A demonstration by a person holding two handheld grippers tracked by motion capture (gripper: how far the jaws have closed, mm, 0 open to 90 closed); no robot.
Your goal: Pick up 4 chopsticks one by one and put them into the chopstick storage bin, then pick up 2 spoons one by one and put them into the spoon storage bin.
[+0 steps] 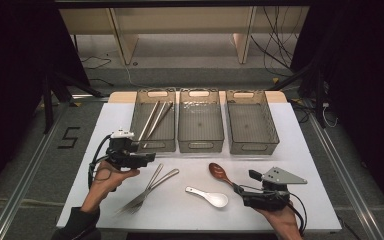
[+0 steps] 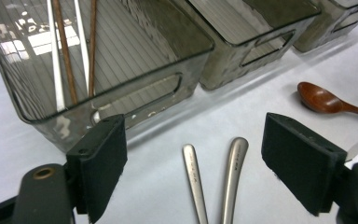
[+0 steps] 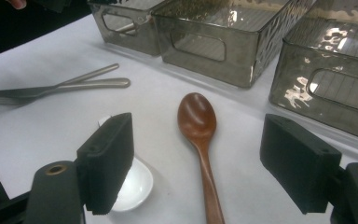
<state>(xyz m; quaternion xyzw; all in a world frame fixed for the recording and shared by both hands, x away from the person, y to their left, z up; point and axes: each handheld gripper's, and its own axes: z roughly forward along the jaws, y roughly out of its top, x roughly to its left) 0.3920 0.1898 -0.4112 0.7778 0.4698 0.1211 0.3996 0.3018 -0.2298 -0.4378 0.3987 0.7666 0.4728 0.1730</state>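
A: Three grey bins sit in a row across the upper middle of the high view. How much room do I have below them?

B: A good strip of bare white table point(image 1: 290, 165) runs under the bins to the bottom edge. The left gripper point(image 1: 147, 156) hangs at centre left, just below the left bin point(image 1: 152, 145), close to its near wall. Its jaws are spread wide with nothing between the pads. In the left gripper view the two metal forks point(image 2: 214, 182) lie on the table between them, handles pointing up toward the bin.

A: And my right side?

B: The right gripper point(image 1: 245, 182) is at lower right, well in from the table's right edge, jaws also spread and empty. In the right gripper view the wooden spoon point(image 3: 198, 126) lies between them, bowl up-frame; the white spoon point(image 3: 133, 184) is partly hidden behind the left jaw.

A: Contents?

B: The left bin holds chopsticks point(image 1: 154, 119), leaning lengthwise. The middle bin point(image 1: 200, 145) and right bin point(image 1: 254, 146) hold nothing I can make out.
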